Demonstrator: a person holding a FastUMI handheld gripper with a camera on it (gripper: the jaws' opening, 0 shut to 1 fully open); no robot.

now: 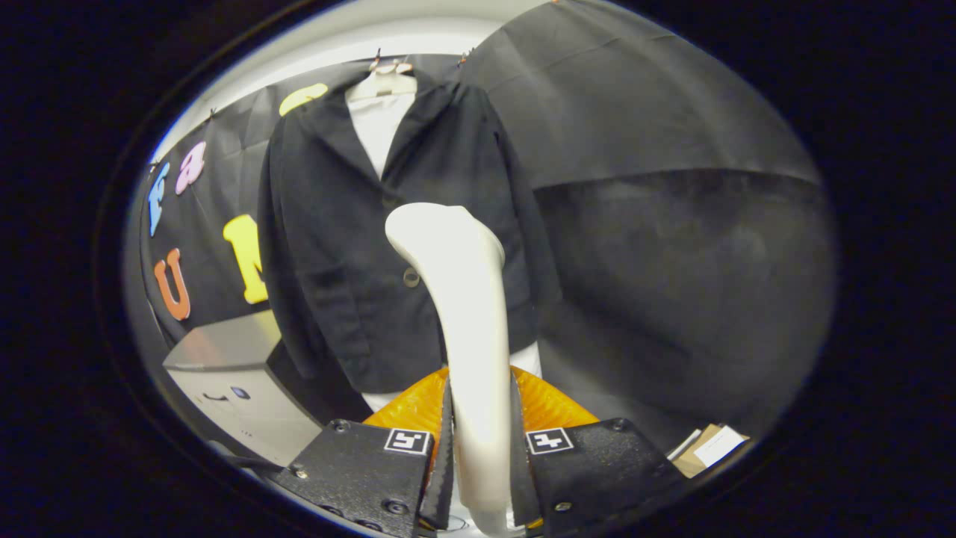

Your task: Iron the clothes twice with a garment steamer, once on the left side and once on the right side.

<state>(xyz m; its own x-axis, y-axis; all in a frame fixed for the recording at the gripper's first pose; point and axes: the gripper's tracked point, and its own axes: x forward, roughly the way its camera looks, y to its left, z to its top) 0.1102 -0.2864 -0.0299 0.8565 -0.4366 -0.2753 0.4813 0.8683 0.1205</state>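
White plastic garment steamer (459,299) stands pinched between the fingers (482,456), its head raised just short of a dark jacket (336,246) hanging beyond them. A grey box (239,388) sits nearby; a loose grip could tilt the steamer off the cloth.

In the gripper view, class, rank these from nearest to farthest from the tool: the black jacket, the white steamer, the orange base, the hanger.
1. White steamer: clamped between the tool fingers.
2. Orange base: just beyond the fingertips, low behind the steamer.
3. Black jacket: hanging ahead, beyond the steamer head.
4. Hanger: at the jacket's collar, highest and farthest.
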